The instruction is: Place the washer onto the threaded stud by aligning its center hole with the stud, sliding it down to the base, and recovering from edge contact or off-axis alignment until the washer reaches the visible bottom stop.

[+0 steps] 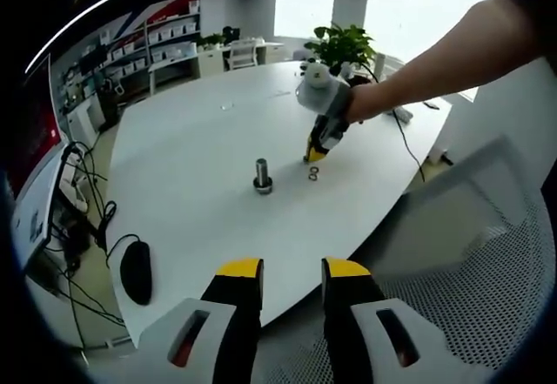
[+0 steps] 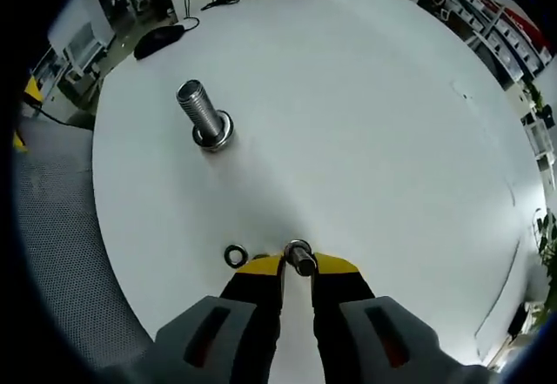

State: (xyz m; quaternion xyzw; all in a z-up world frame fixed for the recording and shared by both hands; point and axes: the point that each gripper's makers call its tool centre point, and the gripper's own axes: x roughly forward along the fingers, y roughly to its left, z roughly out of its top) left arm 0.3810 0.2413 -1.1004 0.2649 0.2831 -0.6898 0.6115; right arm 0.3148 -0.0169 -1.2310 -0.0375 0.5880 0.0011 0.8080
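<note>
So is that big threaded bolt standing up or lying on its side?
Upright. The threaded stud stands on its wide base on the white table, threads pointing up; the left gripper view shows it standing vertical too.

The left gripper view looks from beyond the table (image 1: 191, 184) edge, held back and above, across the top toward the windows. The right gripper view sits low and close over the same table (image 2: 365, 123), facing the opposite way. Both share the upright stud (image 1: 262, 175) (image 2: 203, 115) and the tabletop around it.
</note>
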